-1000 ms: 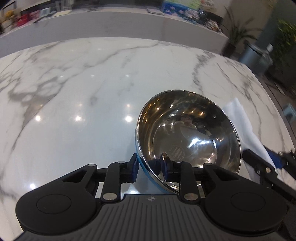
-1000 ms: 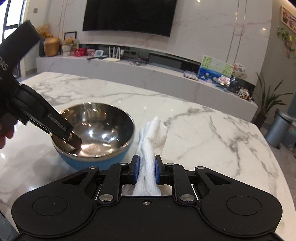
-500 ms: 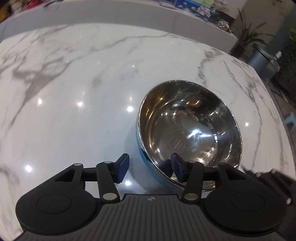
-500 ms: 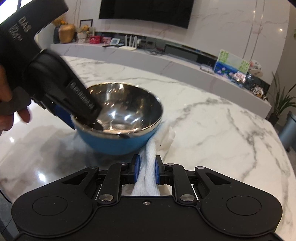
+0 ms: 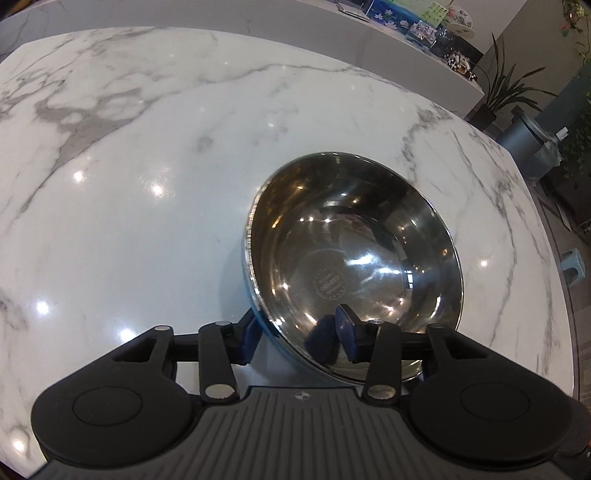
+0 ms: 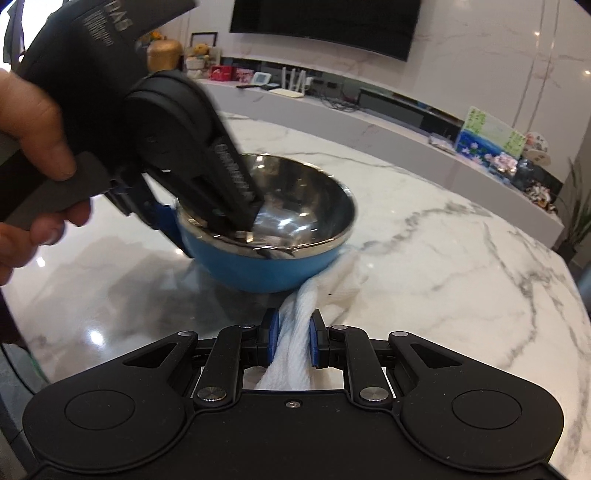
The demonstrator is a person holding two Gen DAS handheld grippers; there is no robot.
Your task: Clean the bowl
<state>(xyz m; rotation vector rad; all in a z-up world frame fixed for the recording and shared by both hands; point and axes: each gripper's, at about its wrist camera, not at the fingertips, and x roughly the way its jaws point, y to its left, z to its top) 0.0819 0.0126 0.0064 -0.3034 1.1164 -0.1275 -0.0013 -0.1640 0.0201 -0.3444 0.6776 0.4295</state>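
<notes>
Left gripper [image 5: 297,334] straddles the near wall of the bowl [image 5: 354,251]: one blue pad outside against the blue shell, the other inside on the steel. Jaws are fairly wide and look closed onto the rim, though contact on the outer pad is partly hidden, so a firm clamp isn't confirmed. Bowl is tilted, with its open mouth turned toward the left wrist camera; a stamped round mark shows on the steel bottom just beyond the inner pad. Right gripper [image 6: 291,341] has its jaws narrow, pinched on a bunched white cloth [image 6: 295,347] that fills the gap between the pads. Ahead of those jaws the cloth runs forward and its far end lies under, or right against, the bowl's [image 6: 266,240] blue base; which of the two I can't tell. From the right wrist view, the bowl sits just ahead and slightly left of the right jaws, with the left gripper [image 6: 207,206] coming in from upper left, one finger inside the bowl, held by a bare hand [image 6: 33,147]. Everything rests on a white marble table [image 5: 147,184], which extends well beyond both jaw sets. Farther out: a low white counter [image 6: 388,129] with clutter, and a dark TV [image 6: 325,26] on the wall.
</notes>
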